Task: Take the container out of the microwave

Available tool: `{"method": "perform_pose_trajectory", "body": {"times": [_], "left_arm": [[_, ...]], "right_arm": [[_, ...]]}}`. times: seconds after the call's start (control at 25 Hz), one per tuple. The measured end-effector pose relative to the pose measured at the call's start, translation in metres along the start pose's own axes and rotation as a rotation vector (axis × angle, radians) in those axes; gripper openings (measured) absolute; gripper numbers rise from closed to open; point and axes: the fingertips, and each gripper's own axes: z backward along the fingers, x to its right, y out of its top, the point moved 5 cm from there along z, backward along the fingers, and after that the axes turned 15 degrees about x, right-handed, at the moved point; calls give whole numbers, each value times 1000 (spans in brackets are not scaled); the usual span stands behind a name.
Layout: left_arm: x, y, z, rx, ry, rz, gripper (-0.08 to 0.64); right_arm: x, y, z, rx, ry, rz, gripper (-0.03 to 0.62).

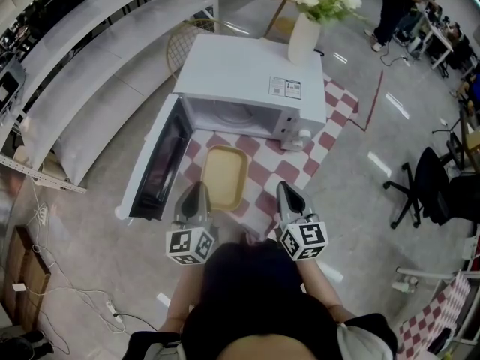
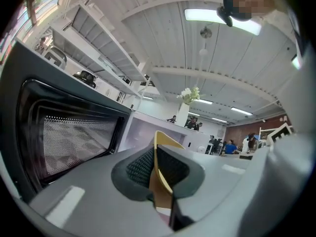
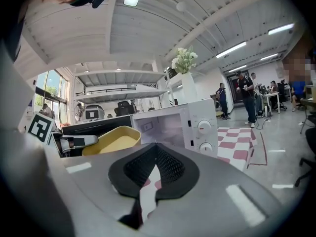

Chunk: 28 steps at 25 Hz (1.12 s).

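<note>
A shallow yellow container (image 1: 225,175) hangs over the checkered cloth, outside and in front of the white microwave (image 1: 251,73), whose door (image 1: 157,163) stands swung open to the left. My left gripper (image 1: 199,192) is shut on the container's near left rim; in the left gripper view the yellow rim (image 2: 167,139) sits pinched between the dark pads (image 2: 140,167). My right gripper (image 1: 289,192) hovers just right of the container, apart from it, shut with nothing in it. The right gripper view shows the container (image 3: 111,141) to the left and the open microwave (image 3: 173,125) ahead.
A red-and-white checkered cloth (image 1: 337,107) lies under the microwave on the grey floor. A white vase with flowers (image 1: 304,36) stands on the microwave's top. A black office chair (image 1: 427,186) is at the right, white shelving (image 1: 82,43) at the left. People stand far off.
</note>
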Motion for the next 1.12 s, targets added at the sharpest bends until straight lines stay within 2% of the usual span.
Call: {"method": "perform_pose_trajectory", "body": {"times": [0.32,0.76,1.12], "left_arm": [[3,-4,14,23,-28,-8,26],[4,-10,20,-8,-34,-45,26],[0,-14,23,-26,-21,-19,26]], "right_arm": [[3,-4,11,-5,7,11,0],[-3,-8,10,-26,12,27,-2],[-12,-12,9,-34,31,19,-2]]}}
